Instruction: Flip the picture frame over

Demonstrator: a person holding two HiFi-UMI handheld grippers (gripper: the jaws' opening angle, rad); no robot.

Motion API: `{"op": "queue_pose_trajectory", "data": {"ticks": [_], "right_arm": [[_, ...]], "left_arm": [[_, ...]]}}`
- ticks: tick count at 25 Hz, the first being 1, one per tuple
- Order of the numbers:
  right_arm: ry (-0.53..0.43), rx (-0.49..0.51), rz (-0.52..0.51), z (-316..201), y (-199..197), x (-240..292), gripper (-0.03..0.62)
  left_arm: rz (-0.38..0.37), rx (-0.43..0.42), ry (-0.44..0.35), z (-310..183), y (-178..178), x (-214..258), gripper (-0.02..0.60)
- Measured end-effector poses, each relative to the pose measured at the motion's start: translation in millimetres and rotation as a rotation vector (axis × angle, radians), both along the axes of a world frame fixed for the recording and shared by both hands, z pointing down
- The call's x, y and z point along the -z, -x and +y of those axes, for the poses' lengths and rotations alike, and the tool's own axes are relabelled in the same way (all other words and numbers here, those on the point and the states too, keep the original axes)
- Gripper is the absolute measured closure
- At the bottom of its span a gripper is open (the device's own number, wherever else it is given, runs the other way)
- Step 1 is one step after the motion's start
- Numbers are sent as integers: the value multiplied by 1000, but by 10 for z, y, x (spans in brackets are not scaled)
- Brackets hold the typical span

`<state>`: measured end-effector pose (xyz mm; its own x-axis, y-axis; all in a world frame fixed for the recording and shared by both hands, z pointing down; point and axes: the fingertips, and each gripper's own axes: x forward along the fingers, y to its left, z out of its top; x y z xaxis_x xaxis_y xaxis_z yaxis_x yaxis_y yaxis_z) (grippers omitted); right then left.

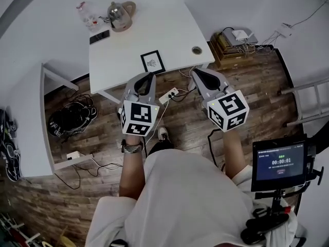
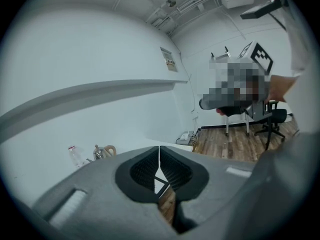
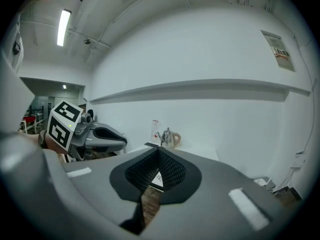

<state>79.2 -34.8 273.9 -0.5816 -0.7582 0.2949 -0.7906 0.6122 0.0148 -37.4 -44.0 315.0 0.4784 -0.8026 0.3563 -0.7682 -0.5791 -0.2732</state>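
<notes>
Forearms stretch forward side by side from the person's body, and each hand carries its tool angled a little downward toward the white rectangular table. The left gripper is over the wooden plank floor, its tips at the table's near edge, fingers pressed together with nothing between them. The right gripper is level with it, a short way off to the side, also just short of the edge, and its jaws are closed and empty too. The small black-rimmed picture frame lies flat on the table close to that near edge, just ahead of the left gripper's tips, untouched by either tool. Farther back on the table are a steel kettle with a tan handle and a flat black phone.
</notes>
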Motion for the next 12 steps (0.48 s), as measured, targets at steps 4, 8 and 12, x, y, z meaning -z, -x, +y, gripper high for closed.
{"op": "queue_pose_trajectory", "data": {"ticks": [4, 8, 12], "right_arm": [[44, -20, 12, -385, 181, -230, 592], [57, -41, 24, -373, 97, -300, 592], [70, -65, 49, -401, 33, -387, 592]], "left_arm": [[-3, -24, 30, -373, 162, -172, 561], [-21, -44, 47, -323, 91, -232, 554], [-53, -94, 85, -293, -6, -366, 540]]}}
